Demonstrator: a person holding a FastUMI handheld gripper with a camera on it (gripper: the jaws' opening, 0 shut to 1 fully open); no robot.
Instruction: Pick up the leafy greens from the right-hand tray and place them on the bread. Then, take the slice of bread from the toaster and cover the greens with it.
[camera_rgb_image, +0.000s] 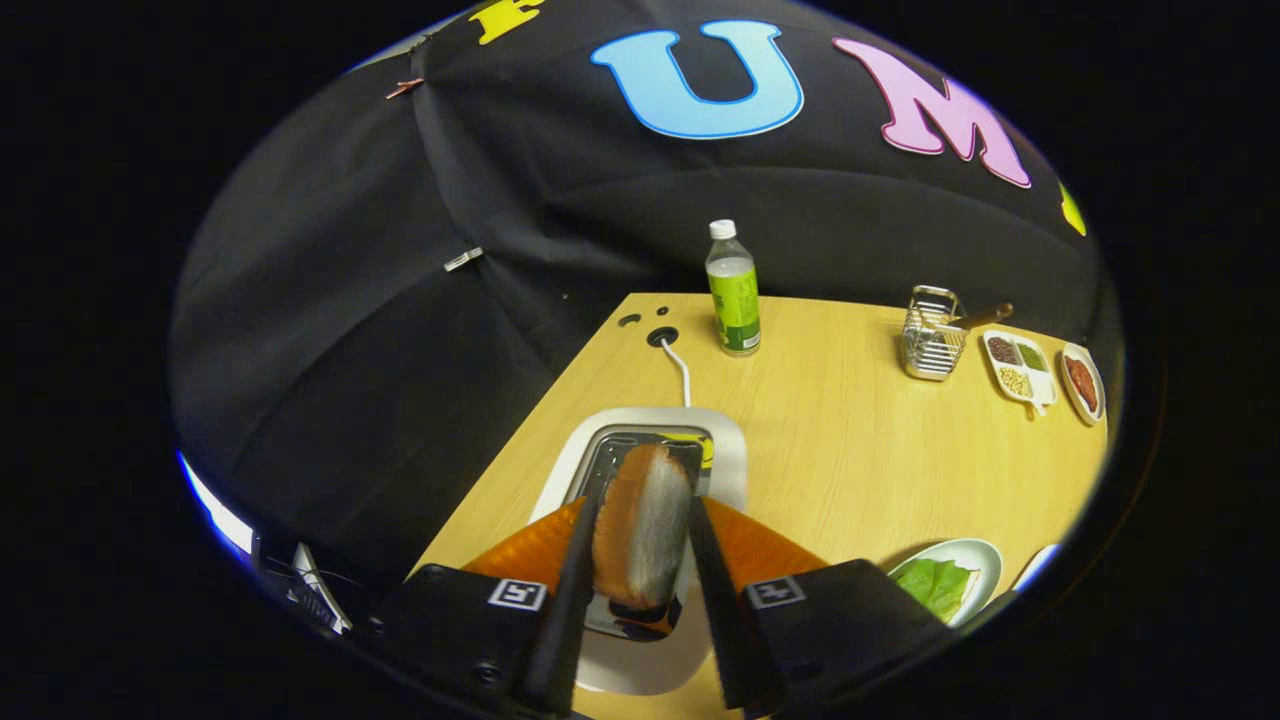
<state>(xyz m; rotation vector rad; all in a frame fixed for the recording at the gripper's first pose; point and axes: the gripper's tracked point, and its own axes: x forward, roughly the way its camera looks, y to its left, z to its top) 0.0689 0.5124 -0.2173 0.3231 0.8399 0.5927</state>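
A slice of toasted bread (640, 535) with a brown crust stands on edge between my fingers, and both press on its sides, so my gripper (645, 510) is shut on it. The slice sits right over the slot of the white toaster (730, 445), which lies directly below the fingers. I cannot tell whether its lower edge is still in the slot. To the right of the fingers, a white plate (985, 560) holds the leafy greens (940, 585); what lies under the leaf is hidden.
The toaster's white cable (680, 370) runs to a hole in the wooden table (850, 450). A green-labelled bottle (733, 295) stands beyond it. Far right stand a wire rack (930, 345), a divided dish (1020, 368) and a small dish (1083, 385). The table's left edge runs close beside the toaster.
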